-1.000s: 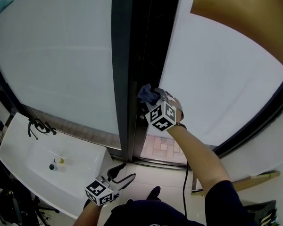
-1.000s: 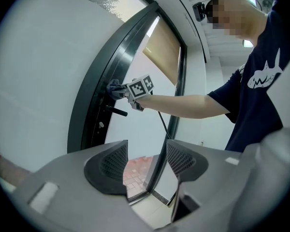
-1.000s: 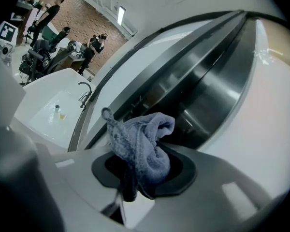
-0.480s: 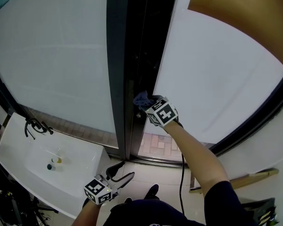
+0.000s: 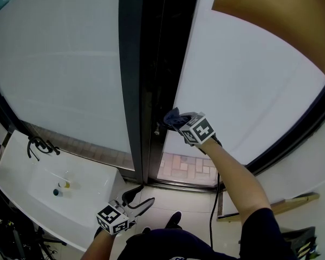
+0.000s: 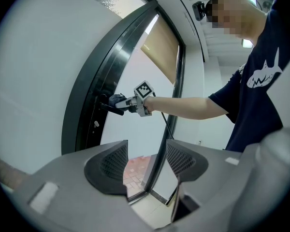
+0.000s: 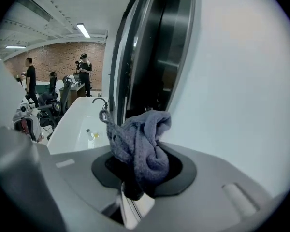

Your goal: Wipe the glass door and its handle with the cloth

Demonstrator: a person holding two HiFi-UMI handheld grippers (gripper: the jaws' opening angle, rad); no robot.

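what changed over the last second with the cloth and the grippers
The right gripper, shut on the cloth, dipped slightly down and left toward the dark door frame, then slid back right beside the handle, like a short wiping stroke. Nothing was taken hold of or let go. The left gripper stayed low, open and empty; the glass door did not move.

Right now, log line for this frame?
right tool: shut on cloth, at door handle | left tool: open, empty, low | step: handle wipe
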